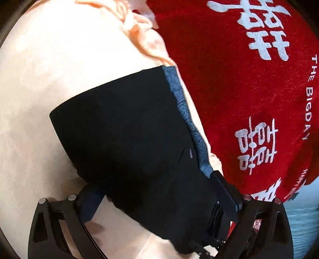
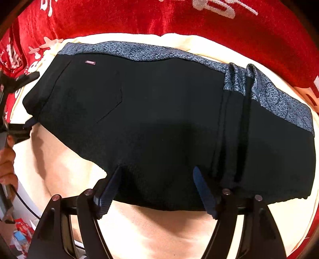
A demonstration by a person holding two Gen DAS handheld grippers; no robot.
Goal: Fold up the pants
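The black pants (image 2: 151, 119) with a grey patterned waistband (image 2: 139, 52) lie folded on a cream cushion (image 2: 151, 235). They also show in the left wrist view (image 1: 123, 127). My right gripper (image 2: 157, 189) is open, its two fingers spread at the near edge of the pants, one finger (image 2: 108, 191) on each side of a stretch of the hem. My left gripper (image 1: 157, 191) is open, its jaws wide with the end of the pants lying between them. It also shows at the far left of the right wrist view (image 2: 22, 101).
A red blanket (image 1: 249, 89) with white characters lies beyond the cushion and wraps around it (image 2: 179, 18). A peach frilled cloth edge (image 1: 139, 29) runs beside the blanket. Small boxes and clutter (image 2: 20, 235) sit low at the left.
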